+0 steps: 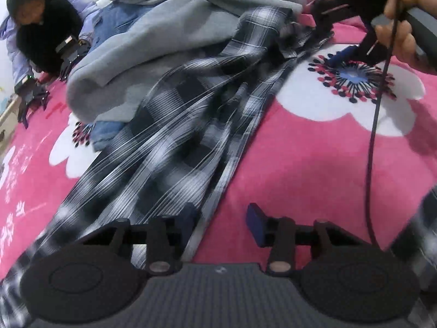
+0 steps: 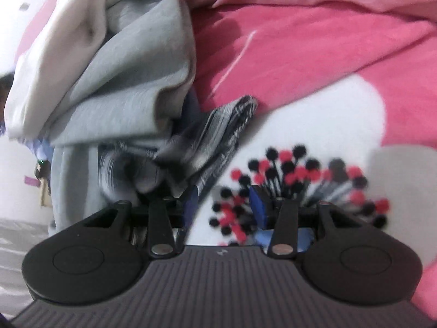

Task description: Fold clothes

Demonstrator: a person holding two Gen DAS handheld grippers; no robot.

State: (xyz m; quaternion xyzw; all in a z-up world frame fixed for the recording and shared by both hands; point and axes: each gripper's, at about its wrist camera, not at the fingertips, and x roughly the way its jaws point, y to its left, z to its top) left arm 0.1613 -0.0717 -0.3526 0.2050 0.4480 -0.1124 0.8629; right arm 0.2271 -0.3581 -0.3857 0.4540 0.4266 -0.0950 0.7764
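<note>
A black-and-white plaid shirt [image 1: 174, 142] lies stretched along the pink blanket, from my left gripper to the far right. My left gripper [image 1: 222, 221] is open at its near end; the left finger rests over the shirt's edge and the right finger over bare blanket. A hand [image 1: 396, 27] holds my right gripper [image 1: 326, 37] at the shirt's bunched far end. In the right wrist view that gripper [image 2: 224, 205] is open, with the plaid bunch [image 2: 213, 134] against its left finger. A grey sweatshirt [image 1: 153, 41] lies over the shirt's left side, and is seen as a grey sweatshirt heap [image 2: 123, 82].
Pink blanket [image 1: 314, 169] with white flower prints [image 1: 352, 82] covers the surface. A blue denim garment [image 1: 106, 134] lies under the grey one. A black cable [image 1: 375, 125] hangs from the right gripper. Another person [image 1: 35, 27] leans in at far left holding grippers [image 1: 69, 52].
</note>
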